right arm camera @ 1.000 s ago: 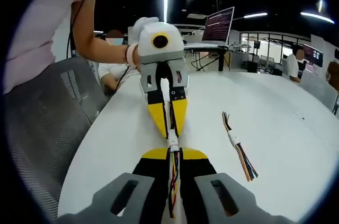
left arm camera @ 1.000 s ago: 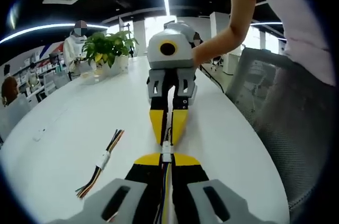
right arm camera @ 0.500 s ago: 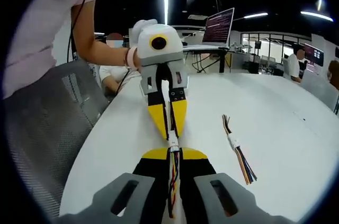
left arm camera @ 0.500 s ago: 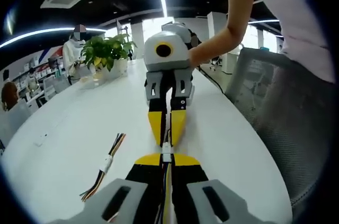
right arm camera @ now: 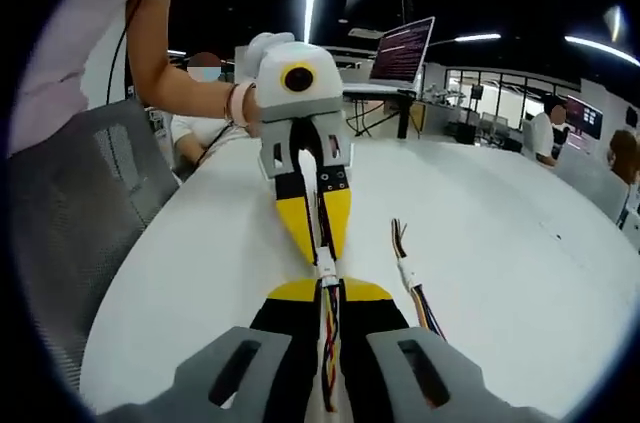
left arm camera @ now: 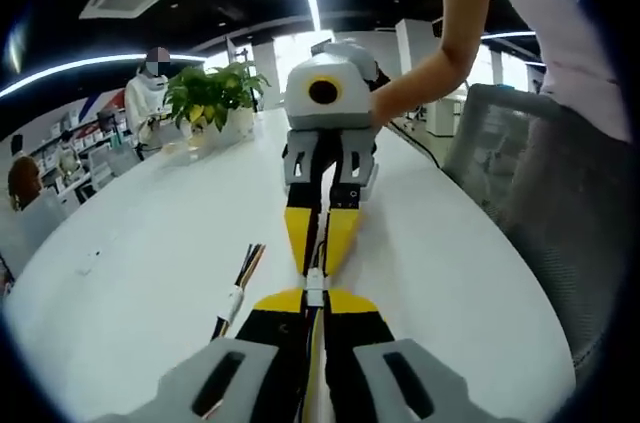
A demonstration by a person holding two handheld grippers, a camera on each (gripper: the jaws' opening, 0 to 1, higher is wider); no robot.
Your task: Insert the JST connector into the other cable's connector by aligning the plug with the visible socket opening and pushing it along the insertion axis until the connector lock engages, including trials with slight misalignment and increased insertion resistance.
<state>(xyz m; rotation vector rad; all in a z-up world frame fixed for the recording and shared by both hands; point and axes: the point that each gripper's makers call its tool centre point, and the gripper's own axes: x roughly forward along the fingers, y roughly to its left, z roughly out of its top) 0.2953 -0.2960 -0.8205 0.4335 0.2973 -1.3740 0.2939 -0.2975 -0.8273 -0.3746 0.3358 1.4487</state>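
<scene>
White connectors meet tip to tip between two hand-held grippers over the white surface (left arm camera: 130, 263).

In the left gripper view, the left hand-held gripper (left arm camera: 314, 305) has its yellow-tipped jaws closed on a cable (left arm camera: 314, 343), whose white plug (left arm camera: 315, 286) sits just past the jaw tips; right against it comes the socket (left arm camera: 316, 265), clamped in the jaws of the right hand-held gripper (left arm camera: 320, 243), which points back toward the camera. In the right gripper view the same joint (right arm camera: 326, 271) lies between the right gripper's own closed tips and the left one facing it. Beside the jaws a spare cable (left arm camera: 236, 293) with loose coloured wires lies flat on the surface. Farther off, a mesh chair (left arm camera: 540, 203) stands at the edge, and a potted plant (left arm camera: 210, 93) sits at the far end.
</scene>
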